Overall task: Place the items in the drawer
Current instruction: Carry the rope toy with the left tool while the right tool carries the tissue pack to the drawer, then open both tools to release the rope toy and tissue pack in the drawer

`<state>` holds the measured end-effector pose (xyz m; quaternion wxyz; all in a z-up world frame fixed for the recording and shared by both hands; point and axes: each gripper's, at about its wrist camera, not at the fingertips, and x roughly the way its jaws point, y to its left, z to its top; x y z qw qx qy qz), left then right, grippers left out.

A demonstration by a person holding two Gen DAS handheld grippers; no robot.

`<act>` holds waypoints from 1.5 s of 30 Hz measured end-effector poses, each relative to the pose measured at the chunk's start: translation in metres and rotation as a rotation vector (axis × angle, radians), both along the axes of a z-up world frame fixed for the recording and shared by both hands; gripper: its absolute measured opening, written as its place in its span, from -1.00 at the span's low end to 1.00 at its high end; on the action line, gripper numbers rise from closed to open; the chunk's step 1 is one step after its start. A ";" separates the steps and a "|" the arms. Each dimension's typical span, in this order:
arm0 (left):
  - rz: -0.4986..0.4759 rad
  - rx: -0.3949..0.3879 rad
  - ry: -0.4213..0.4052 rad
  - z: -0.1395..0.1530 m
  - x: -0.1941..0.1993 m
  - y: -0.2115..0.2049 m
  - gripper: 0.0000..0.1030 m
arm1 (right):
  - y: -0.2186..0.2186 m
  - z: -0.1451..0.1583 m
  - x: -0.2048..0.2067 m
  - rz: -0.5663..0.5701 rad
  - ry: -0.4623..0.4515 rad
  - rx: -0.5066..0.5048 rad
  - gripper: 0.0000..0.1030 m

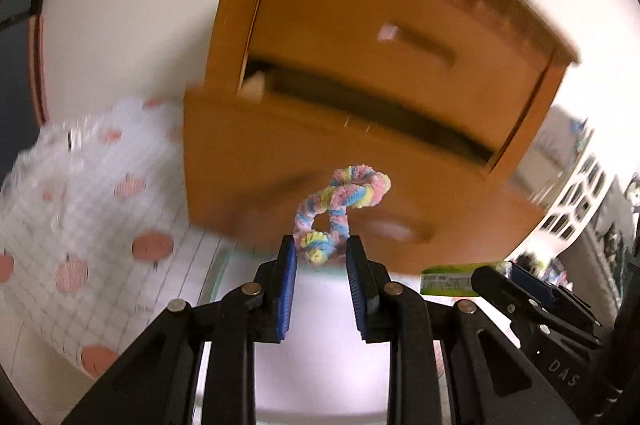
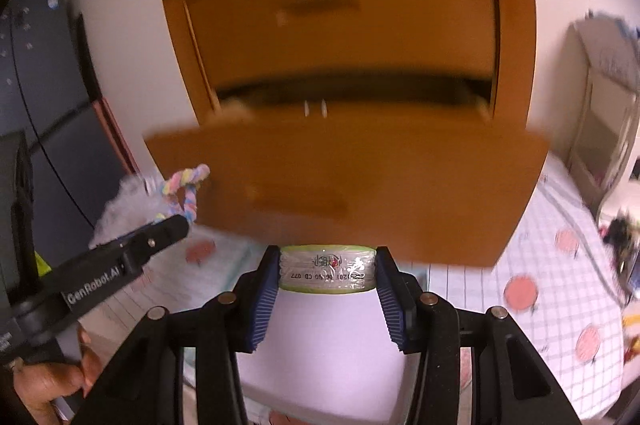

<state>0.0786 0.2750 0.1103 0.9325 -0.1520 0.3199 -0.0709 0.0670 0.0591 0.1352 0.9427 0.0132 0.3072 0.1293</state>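
Note:
A small wooden drawer cabinet (image 1: pixel 360 25) (image 2: pixel 344 37) stands ahead on the table, blurred. Its lower drawer (image 1: pixel 304 161) (image 2: pixel 360 181) is pulled out a little, a dark gap above its front. My left gripper (image 1: pixel 322 249) is shut on a pastel twisted fuzzy loop (image 1: pixel 340 201), which sticks up in front of the drawer front. That loop (image 2: pixel 186 187) shows too at the left of the right wrist view. My right gripper (image 2: pixel 327 267) is shut on a green-edged wrapped packet (image 2: pixel 327 267) with printed digits, also seen as the packet (image 1: pixel 456 279) at the right of the left wrist view.
A white checked tablecloth with pink peach prints (image 1: pixel 80 225) (image 2: pixel 560 285) covers the table. A crumpled clear bag (image 1: pixel 64 145) lies left of the cabinet. White shelving (image 2: pixel 604 105) stands at the right. A person's hand (image 2: pixel 48 385) holds the left gripper's handle.

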 end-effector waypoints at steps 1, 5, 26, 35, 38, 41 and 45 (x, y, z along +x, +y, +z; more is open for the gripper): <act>-0.009 -0.002 -0.023 0.010 0.000 -0.001 -0.50 | 0.000 0.008 0.000 0.002 -0.020 0.002 -0.04; -0.029 0.014 -0.081 0.042 0.015 -0.007 -0.50 | -0.001 0.040 0.012 0.003 -0.082 -0.015 -0.04; -0.037 0.054 -0.006 0.061 0.103 -0.026 0.03 | -0.010 0.077 0.108 -0.088 -0.074 -0.111 0.05; -0.014 0.036 -0.002 0.055 0.100 -0.019 0.33 | -0.024 0.064 0.113 -0.126 -0.039 -0.083 0.41; -0.005 0.024 -0.009 0.052 0.094 -0.017 0.44 | -0.029 0.059 0.110 -0.137 -0.037 -0.066 0.53; 0.007 0.021 -0.028 0.051 0.087 -0.015 0.48 | -0.033 0.058 0.103 -0.148 -0.053 -0.045 0.70; 0.026 0.034 -0.043 0.050 0.080 -0.013 0.50 | -0.034 0.062 0.089 -0.140 -0.084 -0.031 0.71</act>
